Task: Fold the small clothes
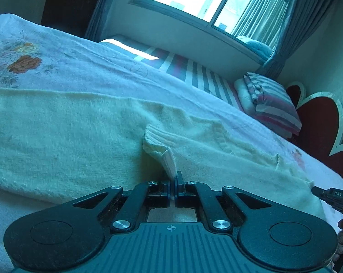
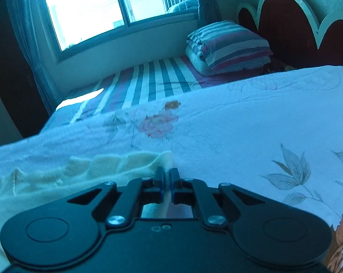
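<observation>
A cream knit garment (image 1: 69, 136) lies spread on the floral bedspread (image 1: 57, 52). My left gripper (image 1: 176, 177) is shut on a ribbed edge of the garment (image 1: 164, 154), which rises in a fold from the jaws. In the right wrist view the same cream garment (image 2: 98, 166) lies to the left, rumpled. My right gripper (image 2: 168, 175) is shut on its edge, with cloth showing between the jaws. The right gripper's tip (image 1: 324, 193) shows at the right edge of the left wrist view, at the garment's far end.
A folded striped quilt (image 2: 228, 45) sits on the striped sheet (image 2: 148, 79) by the red scalloped headboard (image 2: 285, 27). A window with curtains (image 2: 85, 11) is beyond the bed. The floral bedspread (image 2: 262, 118) stretches right.
</observation>
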`<state>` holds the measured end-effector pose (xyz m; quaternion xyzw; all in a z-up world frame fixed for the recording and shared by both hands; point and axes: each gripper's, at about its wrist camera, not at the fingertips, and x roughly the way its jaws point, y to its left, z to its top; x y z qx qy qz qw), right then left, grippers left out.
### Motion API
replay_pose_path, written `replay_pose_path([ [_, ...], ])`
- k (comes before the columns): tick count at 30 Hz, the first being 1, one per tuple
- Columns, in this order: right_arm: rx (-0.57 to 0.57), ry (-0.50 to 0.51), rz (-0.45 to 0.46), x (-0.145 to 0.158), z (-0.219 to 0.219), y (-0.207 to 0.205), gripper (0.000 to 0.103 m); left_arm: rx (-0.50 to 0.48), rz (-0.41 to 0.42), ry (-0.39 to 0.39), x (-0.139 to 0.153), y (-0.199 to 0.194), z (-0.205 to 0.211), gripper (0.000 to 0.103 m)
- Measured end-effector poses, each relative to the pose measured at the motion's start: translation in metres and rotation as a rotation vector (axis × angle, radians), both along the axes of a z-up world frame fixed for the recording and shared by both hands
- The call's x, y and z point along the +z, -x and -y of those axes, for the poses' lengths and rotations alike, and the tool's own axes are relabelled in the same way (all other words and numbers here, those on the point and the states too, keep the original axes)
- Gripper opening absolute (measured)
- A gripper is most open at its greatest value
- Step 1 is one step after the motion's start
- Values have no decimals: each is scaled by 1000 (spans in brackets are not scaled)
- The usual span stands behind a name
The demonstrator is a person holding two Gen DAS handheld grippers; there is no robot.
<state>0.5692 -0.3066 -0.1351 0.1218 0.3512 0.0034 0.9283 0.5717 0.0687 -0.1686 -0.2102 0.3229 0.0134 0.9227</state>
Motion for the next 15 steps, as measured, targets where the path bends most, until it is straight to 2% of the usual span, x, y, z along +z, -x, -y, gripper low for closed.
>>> replay_pose_path([
  [2, 7, 14, 5, 1, -2, -1, 11, 6, -5, -9, 3, -1, 0, 3],
  [4, -9, 24, 26, 11, 0, 4, 25, 34, -3, -35, 12, 1, 0, 5],
  [6, -5, 3, 65, 20, 5, 15, 24, 88, 35, -107, 24, 7, 0, 32],
  [7, 2, -2, 75, 24, 5, 20, 24, 101, 53, -129, 28, 7, 0, 56],
  [8, 13, 0, 85, 27, 3, 24, 23, 92, 69, -150, 32, 4, 0, 62],
  [10, 53, -2, 105, 30, -3, 34, 23, 63, 54, -173, 32, -6, 4, 62],
  [11, 75, 12, 103, 29, -6, 35, 23, 52, 17, -184, 27, -14, 6, 62],
  [12, 88, 43, 76, 24, -12, 34, 21, 49, -35, -194, 19, -22, 7, 62],
  [13, 90, 75, 15, 15, -16, 30, 22, 46, -37, -213, 11, -24, 7, 62],
  [14, 91, 93, -21, 6, -18, 27, 22, 32, -21, -271, 9, -24, 12, 62],
  [15, 86, 91, -5, 9, -18, 30, 23, 16, -28, -315, 11, -23, 17, 62],
])
